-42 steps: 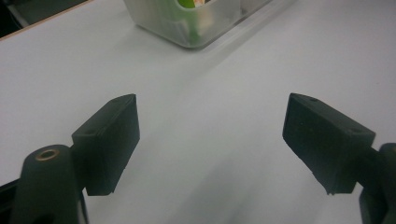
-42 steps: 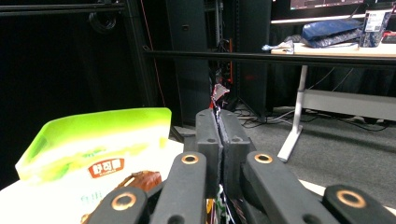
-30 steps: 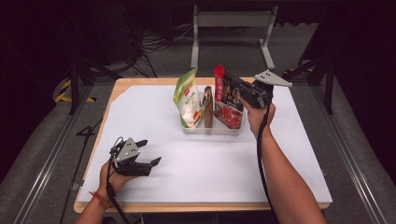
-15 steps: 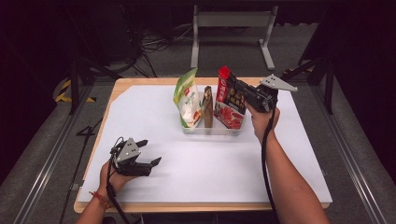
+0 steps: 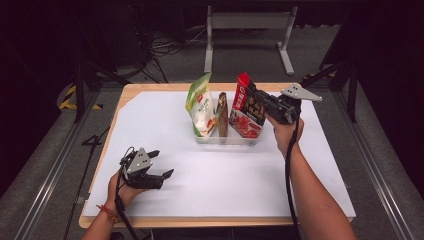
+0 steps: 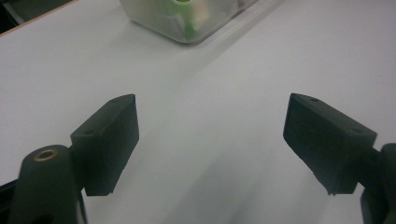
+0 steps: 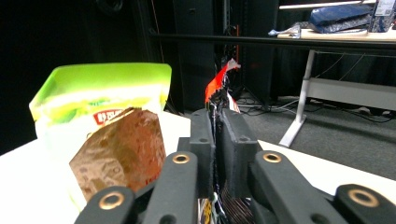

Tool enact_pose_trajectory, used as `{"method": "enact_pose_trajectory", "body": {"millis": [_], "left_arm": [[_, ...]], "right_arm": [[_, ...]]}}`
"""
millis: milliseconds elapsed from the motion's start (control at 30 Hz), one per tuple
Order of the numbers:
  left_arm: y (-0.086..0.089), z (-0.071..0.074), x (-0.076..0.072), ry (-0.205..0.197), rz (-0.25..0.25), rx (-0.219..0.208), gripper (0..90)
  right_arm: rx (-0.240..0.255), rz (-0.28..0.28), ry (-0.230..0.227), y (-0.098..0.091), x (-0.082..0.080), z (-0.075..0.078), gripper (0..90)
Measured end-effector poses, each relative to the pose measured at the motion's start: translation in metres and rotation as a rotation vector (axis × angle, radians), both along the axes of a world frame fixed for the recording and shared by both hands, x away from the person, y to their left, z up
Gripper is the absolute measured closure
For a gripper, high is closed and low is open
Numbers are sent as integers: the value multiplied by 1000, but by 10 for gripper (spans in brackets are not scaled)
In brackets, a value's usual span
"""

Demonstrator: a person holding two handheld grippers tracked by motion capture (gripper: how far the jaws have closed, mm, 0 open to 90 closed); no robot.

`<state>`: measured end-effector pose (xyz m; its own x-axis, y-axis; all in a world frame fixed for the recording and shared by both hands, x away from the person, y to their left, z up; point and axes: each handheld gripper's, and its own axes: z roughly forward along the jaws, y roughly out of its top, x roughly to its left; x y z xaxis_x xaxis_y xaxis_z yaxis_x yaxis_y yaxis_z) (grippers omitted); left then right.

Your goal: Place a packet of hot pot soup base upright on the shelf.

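Observation:
A clear plastic bin (image 5: 225, 140) stands at the middle back of the white table. In it stand a green and white packet (image 5: 200, 102), a brown packet (image 5: 222, 112) and a red packet (image 5: 245, 117). My right gripper (image 5: 252, 102) reaches in from the right and is shut on the red packet's upper edge. In the right gripper view the red packet (image 7: 217, 84) sticks up through the narrow slit of the right gripper (image 7: 217, 116). Its jaws have just been opening slightly, with the packet still between them. My left gripper (image 5: 162, 165) rests open near the front left, nothing between the jaws of the left gripper (image 6: 210, 121).
The green packet (image 7: 98, 88) and brown packet (image 7: 121, 149) stand close to the left of the right jaws. The bin's corner (image 6: 187, 18) lies well ahead of the left gripper. A metal stand (image 5: 250, 30) and cables are on the floor beyond the table.
The right gripper has shifted slightly to the right at the top of the red packet. The left hand and gripper have stayed where they were.

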<state>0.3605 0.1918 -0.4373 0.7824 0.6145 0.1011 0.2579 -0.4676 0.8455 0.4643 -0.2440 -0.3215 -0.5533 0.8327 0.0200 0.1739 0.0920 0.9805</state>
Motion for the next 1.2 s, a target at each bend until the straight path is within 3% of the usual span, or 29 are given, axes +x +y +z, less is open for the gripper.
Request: {"method": "enact_pose_trajectory", "body": {"millis": [233,1200], "left_arm": [[-1,0,0,3,-1,6,191],[-3,-1,2,7,-5,14,187]], "right_arm": [[-44,-18,-8,-1,-5,0,728],[-94,-23,-25,-25,-33,1,622]]}}
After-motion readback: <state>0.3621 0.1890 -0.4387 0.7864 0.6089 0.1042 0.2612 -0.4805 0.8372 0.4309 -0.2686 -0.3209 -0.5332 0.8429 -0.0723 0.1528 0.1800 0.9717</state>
